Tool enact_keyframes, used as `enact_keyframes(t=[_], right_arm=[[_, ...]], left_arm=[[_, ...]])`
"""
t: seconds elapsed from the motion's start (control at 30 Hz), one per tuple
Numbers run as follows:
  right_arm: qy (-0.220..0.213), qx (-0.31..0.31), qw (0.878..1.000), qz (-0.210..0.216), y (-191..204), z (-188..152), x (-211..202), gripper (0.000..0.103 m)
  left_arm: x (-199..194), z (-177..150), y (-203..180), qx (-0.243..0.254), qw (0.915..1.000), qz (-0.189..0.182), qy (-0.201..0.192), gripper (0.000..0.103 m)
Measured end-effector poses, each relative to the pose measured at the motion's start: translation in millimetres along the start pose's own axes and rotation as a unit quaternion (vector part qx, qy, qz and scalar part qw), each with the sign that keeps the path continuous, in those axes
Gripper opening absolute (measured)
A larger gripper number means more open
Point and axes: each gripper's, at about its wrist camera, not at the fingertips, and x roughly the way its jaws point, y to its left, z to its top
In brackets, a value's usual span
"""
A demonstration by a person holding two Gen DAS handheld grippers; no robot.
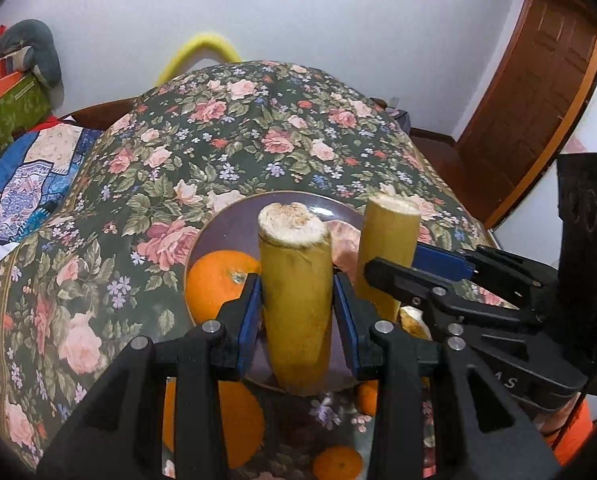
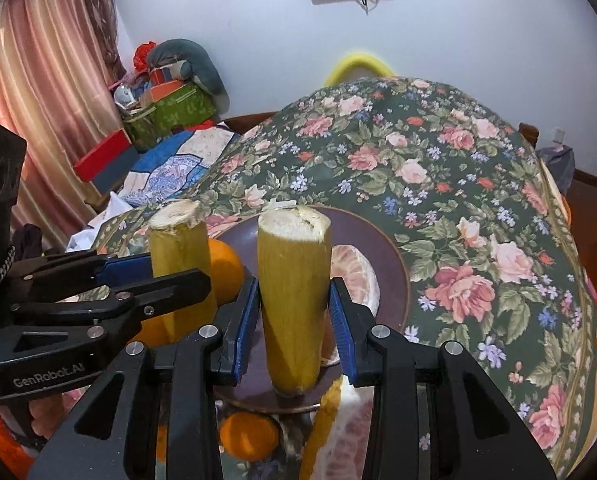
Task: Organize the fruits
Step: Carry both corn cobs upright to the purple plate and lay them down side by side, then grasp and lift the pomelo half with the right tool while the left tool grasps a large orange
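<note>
Each hand-held gripper was clamped on a cut yellow stalk piece, both held upright over a dark plate (image 1: 218,220) on the floral-clothed bench (image 1: 258,132).

Left wrist view: the left hand-held gripper (image 1: 297,304) had its blue pads pressed against both sides of the left stalk piece (image 1: 296,300), pale fibrous cut end up. An orange (image 1: 214,284) lay on the plate just left of it, and a peeled pomelo segment (image 1: 344,240) lay behind. The right hand-held gripper (image 1: 394,268) came in from the right, closed on the right stalk piece (image 1: 390,248). Below the plate's near rim sat a large orange (image 1: 238,420) and two small mandarins (image 1: 338,462), partly hidden by the gripper frame. A brown door (image 1: 538,100) showed at right.

Right wrist view: the right hand-held gripper (image 2: 294,312) gripped the right stalk piece (image 2: 294,300), whose lower end appeared to touch the plate (image 2: 378,240). The pomelo segment (image 2: 356,276) showed here more fully, lying on the plate just right of the stalk. The left hand-held gripper (image 2: 178,276) entered from the left, closed on the left stalk piece (image 2: 178,256), the orange (image 2: 226,268) behind it. Only this view showed a peeled pomelo chunk (image 2: 338,440) below the plate's near rim, beside a mandarin (image 2: 248,436), and a pink curtain (image 2: 38,100) at left.
</note>
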Motion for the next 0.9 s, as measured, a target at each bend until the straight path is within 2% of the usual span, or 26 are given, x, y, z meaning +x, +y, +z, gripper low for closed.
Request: enact_keyframes(t=[0.17, 0.47, 0.53, 0.8, 0.9], right_arm=[[0.003, -0.001, 1.000, -0.001, -0.8, -4.7, -5.9, 0.034], [-0.008, 0.001, 1.000, -0.017, -2.0, -18.5, -34.0, 0.035], [-0.011, 0.001, 1.000, -0.025, -2.7, -22.2, -41.5, 0.038], [-0.014, -0.006, 0.999, -0.050, -3.6, -41.8, -63.5, 0.041], [-0.010, -0.005, 0.998, -0.056, -3.7, -51.9, -66.6, 0.049]], left_arm=[[-16.2, -0.1, 5.6, -0.010, 0.9997, -0.002, -0.023, 0.039], [-40.5, -17.9, 6.8, -0.002, 0.9996, 0.015, -0.023, 0.040], [-45.6, -22.1, 8.3, -0.001, 0.9995, 0.020, -0.024, 0.048], [-65.4, -42.6, 18.4, -0.003, 0.9988, 0.043, -0.022, 0.062], [-68.6, -51.7, 23.7, -0.011, 0.9988, 0.046, -0.015, 0.068]])
